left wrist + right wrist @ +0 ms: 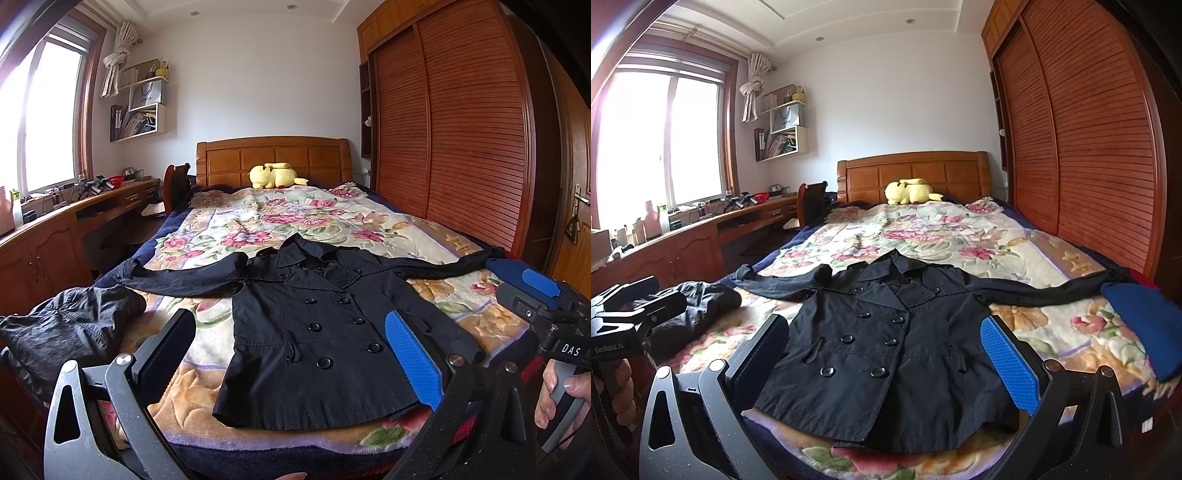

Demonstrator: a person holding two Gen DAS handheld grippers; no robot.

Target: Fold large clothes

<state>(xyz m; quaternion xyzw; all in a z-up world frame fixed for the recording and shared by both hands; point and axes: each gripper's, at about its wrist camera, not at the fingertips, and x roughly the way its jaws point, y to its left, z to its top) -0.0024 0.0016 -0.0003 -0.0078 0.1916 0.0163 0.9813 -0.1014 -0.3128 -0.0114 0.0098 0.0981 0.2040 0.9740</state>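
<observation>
A black double-breasted coat (317, 332) (886, 339) lies flat and face up on the floral bedspread (258, 218), buttons closed, both sleeves spread out sideways. My left gripper (288, 317) is open over the coat's lower half, one black finger and one blue pad (413, 362) wide apart with nothing between them. My right gripper (882, 321) is also open above the lower front of the coat and holds nothing. Each gripper shows at the edge of the other's view: the right gripper (532, 291) held by a hand (561, 391), the left gripper (661, 295) at far left.
A crumpled dark grey garment (74, 332) (701, 302) lies at the bed's left edge. A folded blue cloth (1137, 325) sits at the right edge by the coat's sleeve end. A yellow plush toy (277, 175) rests against the headboard. A wardrobe (461, 147) stands right, a desk (55, 229) left.
</observation>
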